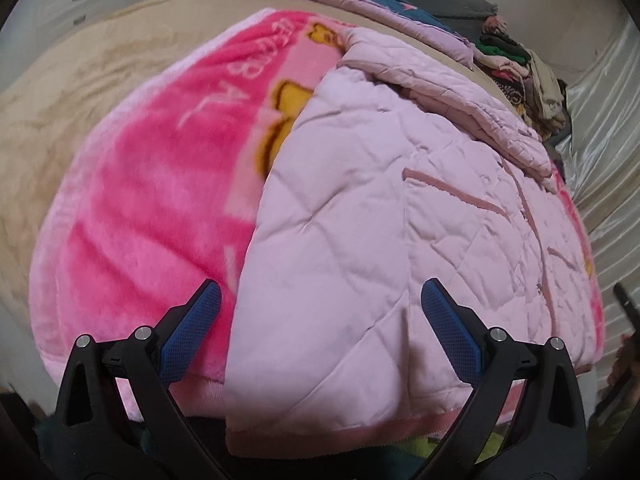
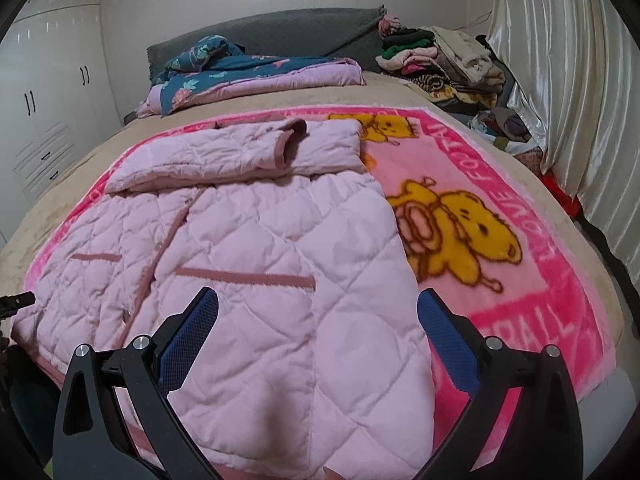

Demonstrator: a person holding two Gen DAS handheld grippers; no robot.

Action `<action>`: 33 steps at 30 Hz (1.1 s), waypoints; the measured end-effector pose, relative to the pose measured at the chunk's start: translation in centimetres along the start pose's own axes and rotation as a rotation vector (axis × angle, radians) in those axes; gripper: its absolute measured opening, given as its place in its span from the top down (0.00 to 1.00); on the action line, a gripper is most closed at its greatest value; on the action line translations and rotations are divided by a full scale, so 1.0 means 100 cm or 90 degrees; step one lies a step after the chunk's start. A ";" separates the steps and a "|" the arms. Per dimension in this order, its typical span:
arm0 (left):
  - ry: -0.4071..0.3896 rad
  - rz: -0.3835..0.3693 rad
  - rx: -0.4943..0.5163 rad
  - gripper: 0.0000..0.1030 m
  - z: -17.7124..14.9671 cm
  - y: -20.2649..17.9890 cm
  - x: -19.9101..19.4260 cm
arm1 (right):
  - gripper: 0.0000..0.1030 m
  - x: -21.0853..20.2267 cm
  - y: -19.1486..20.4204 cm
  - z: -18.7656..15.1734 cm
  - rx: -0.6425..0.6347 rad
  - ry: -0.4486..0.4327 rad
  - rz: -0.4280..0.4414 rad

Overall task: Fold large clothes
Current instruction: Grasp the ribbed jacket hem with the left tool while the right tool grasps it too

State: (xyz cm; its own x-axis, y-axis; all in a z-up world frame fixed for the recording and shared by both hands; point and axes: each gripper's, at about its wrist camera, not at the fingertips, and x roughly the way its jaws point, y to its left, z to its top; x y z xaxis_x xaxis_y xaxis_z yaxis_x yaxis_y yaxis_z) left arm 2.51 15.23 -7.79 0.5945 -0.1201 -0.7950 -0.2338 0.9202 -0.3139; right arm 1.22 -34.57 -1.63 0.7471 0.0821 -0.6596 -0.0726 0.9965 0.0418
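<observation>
The left hand-held gripper (image 1: 320, 312) hovers with its blue-padded fingers spread wide and gripping nothing, above the near hem of a pale pink quilted jacket (image 1: 360, 240). The right hand-held gripper (image 2: 318, 320) is likewise spread wide and empty, above the same jacket (image 2: 248, 248) near its hem. The jacket lies front-up on a bright pink fleece blanket (image 2: 520, 288) printed with yellow bears, its sleeves folded across the far end. The blanket covers a beige bed (image 2: 100, 140). Beyond the jacket, a floral quilt (image 2: 224, 68) and a clothes pile (image 2: 440, 64) sit at the headboard end.
</observation>
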 end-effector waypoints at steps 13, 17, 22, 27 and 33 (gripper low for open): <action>0.016 -0.008 0.042 0.13 -0.007 -0.015 0.009 | 0.04 0.008 -0.035 -0.053 0.022 0.094 -0.028; 0.017 -0.001 0.061 0.19 -0.012 -0.024 0.010 | 0.04 0.011 -0.050 -0.074 0.052 0.127 -0.010; 0.011 0.009 0.077 0.24 -0.016 -0.032 0.008 | 0.04 0.016 -0.059 -0.088 0.075 0.156 0.040; 0.011 0.003 0.073 0.25 -0.020 -0.031 0.005 | 0.05 0.023 -0.064 -0.099 0.109 0.175 0.091; 0.013 0.000 0.061 0.25 -0.026 -0.026 -0.002 | 0.46 0.015 -0.055 -0.102 0.099 0.162 0.155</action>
State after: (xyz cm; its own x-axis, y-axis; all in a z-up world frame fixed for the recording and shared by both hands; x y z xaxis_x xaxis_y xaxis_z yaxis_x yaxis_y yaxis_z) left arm 1.00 11.92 -8.20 0.5783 -0.1276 -0.8058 -0.1578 0.9516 -0.2639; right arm -4.03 -40.10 -10.52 0.5313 0.3297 -0.7804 -0.1121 0.9404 0.3209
